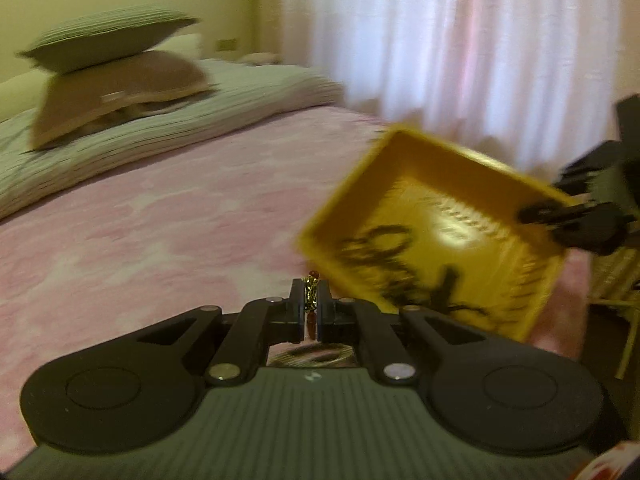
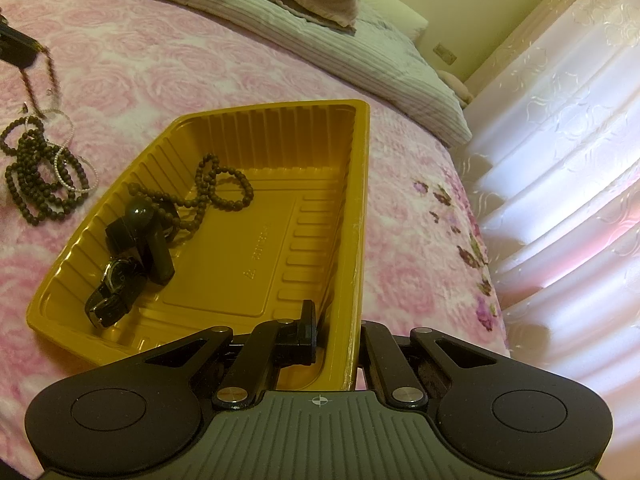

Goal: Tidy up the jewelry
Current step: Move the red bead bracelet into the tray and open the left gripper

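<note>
My left gripper [image 1: 311, 300] is shut on a gold chain with red beads [image 1: 310, 299], held above the pink bedspread. My right gripper [image 2: 336, 320] is shut on the near wall of a yellow plastic tray [image 2: 256, 264] and holds it tilted. The tray [image 1: 440, 236] shows blurred at the right of the left wrist view. Inside it lie a dark bead necklace [image 2: 218, 196], a black watch [image 2: 116, 288] and a black ball-topped piece [image 2: 140, 224]. A pile of dark and pearl bead strings [image 2: 44, 172] lies on the bed to the tray's left. A beaded strand [image 2: 44, 76] hangs from the left gripper at the far left.
The pink rose-patterned bedspread [image 2: 200, 72] covers the bed. Stacked pillows [image 1: 116, 80] and a striped grey quilt [image 2: 320, 40] lie at the head. White curtains [image 2: 568, 160] hang along the bed's right side.
</note>
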